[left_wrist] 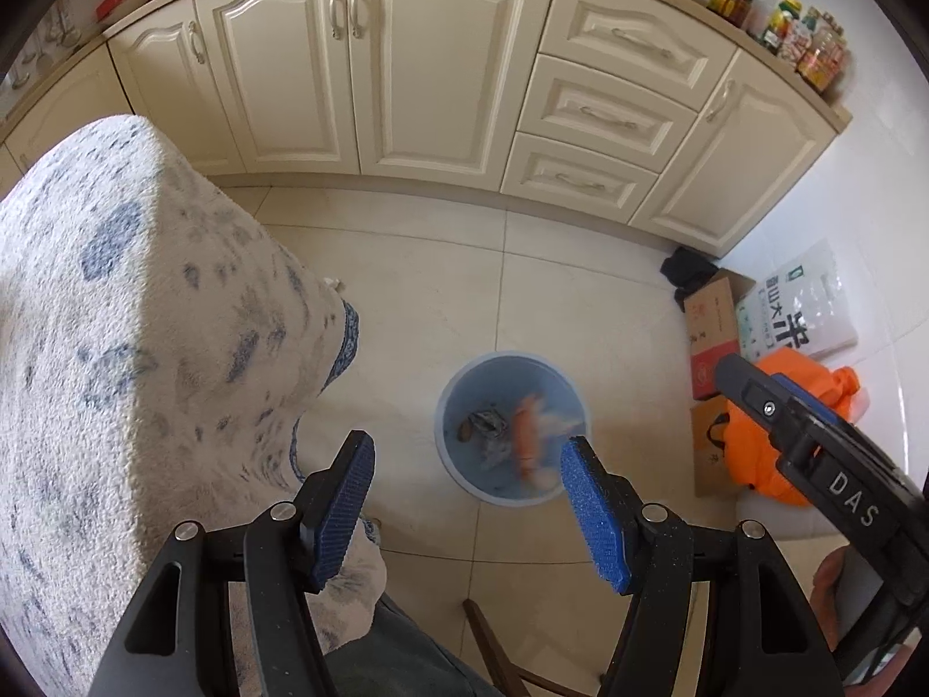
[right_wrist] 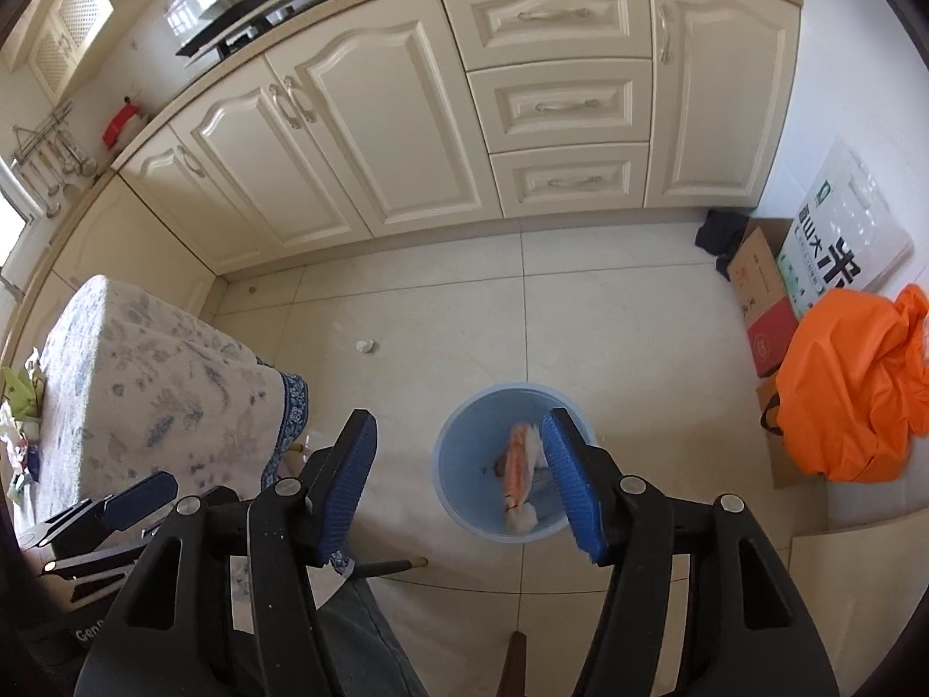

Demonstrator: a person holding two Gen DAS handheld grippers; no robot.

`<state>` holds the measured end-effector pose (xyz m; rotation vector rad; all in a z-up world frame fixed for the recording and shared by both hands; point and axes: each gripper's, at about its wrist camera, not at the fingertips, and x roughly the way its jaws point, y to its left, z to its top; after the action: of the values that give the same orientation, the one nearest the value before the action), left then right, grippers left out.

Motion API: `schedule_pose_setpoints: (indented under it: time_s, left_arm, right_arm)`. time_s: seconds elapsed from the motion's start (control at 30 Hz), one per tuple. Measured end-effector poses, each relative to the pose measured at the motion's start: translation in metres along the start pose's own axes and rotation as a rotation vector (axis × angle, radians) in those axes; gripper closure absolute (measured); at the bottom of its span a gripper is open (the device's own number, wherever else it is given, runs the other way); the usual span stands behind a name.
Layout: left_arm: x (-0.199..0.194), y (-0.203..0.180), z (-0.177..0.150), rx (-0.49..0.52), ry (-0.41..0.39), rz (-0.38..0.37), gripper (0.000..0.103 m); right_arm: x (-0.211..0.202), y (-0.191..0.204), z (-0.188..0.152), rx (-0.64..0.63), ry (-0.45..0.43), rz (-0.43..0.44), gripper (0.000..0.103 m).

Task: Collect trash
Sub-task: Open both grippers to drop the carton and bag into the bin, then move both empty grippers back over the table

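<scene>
A light blue bin [left_wrist: 458, 389] [right_wrist: 464, 441] stands on the tiled floor. Inside lie an orange wrapper [left_wrist: 525, 430] [right_wrist: 517, 459], blurred, and some darker scraps [left_wrist: 485, 424]. My left gripper [left_wrist: 467, 499] is open and empty, high above the floor just left of the bin. My right gripper [right_wrist: 458, 482] is open and empty above the bin; its body also shows in the left wrist view [left_wrist: 813, 441]. A small white crumpled scrap [right_wrist: 365, 345] lies on the floor beyond the table corner.
A table with a blue-patterned white cloth [left_wrist: 116, 302] [right_wrist: 151, 372] stands at left, with bits of litter [right_wrist: 17, 401] at its far edge. Cream cabinets [left_wrist: 406, 69] line the back. Cardboard boxes [left_wrist: 711, 331], a rice sack [right_wrist: 836, 255] and an orange bag [right_wrist: 853, 383] sit at right.
</scene>
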<state>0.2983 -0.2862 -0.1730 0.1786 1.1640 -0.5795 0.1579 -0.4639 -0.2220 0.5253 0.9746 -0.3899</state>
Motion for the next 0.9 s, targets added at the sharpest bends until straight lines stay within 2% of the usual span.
schedule_pose_setpoints:
  time_s: [0.37, 0.6, 0.73, 0.9]
  left_arm:
    - [-0.030, 0.018, -0.017, -0.026, -0.052, -0.034, 0.040]
    - [-0.076, 0.040, -0.044, -0.028, -0.103, -0.051, 0.039]
    - [-0.105, 0.056, -0.063, -0.048, -0.153, -0.042, 0.029]
    - [-0.143, 0.082, -0.092, -0.101, -0.223, -0.001, 0.024]
  right_arm:
    - [-0.032, 0.019, -0.011, -0.060, -0.044, -0.011, 0.042]
    - [-0.060, 0.034, -0.020, -0.095, -0.092, -0.020, 0.042]
    - [-0.075, 0.045, -0.024, -0.112, -0.132, -0.041, 0.022]
    - [-0.090, 0.066, -0.032, -0.157, -0.158, -0.032, 0.015]
